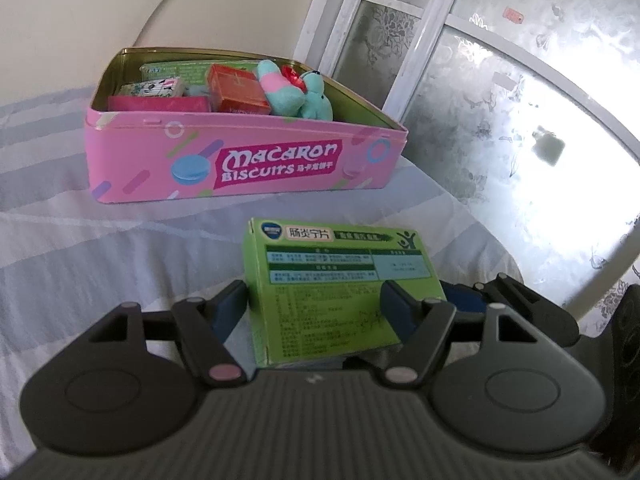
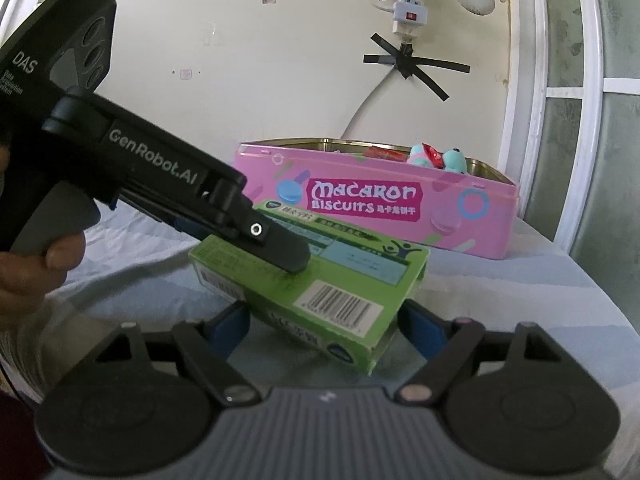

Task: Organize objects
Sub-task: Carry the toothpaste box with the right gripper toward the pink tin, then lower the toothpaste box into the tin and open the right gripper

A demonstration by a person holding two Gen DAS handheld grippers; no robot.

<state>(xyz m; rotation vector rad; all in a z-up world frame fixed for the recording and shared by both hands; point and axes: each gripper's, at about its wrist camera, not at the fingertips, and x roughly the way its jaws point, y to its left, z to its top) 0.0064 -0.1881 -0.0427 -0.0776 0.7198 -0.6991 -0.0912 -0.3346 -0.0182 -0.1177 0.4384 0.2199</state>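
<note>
Here, on the left of the right wrist view, a hand (image 2: 28, 272) wrapped round the black handle of the left gripper (image 1: 316, 300). Reaching in from that side, jaws clamped on a green box (image 1: 340, 280): 1 pad against each long side, the box raised off the striped bed (image 1: 80, 240) and a little tilted, printed back upward, barcode on the near edge.

In the middle, close to the right camera, the right gripper (image 2: 326, 320), jaws spread wide with 1 blue pad at either side of the box's near corner. Both pads very close to the cardboard; pressing or not, cannot tell.

Further back on the bed, an open pink tin (image 1: 240, 160) lettered "Macaron Biscuits", well apart from the green box. Inside, left to right: several small cartons, an orange box (image 1: 236, 88), then a pink-and-teal plush toy (image 1: 296, 92) against the right end.

On the wall above, a power strip (image 2: 408, 4) held with black tape. Far right, a white-framed frosted window (image 1: 520, 120).
</note>
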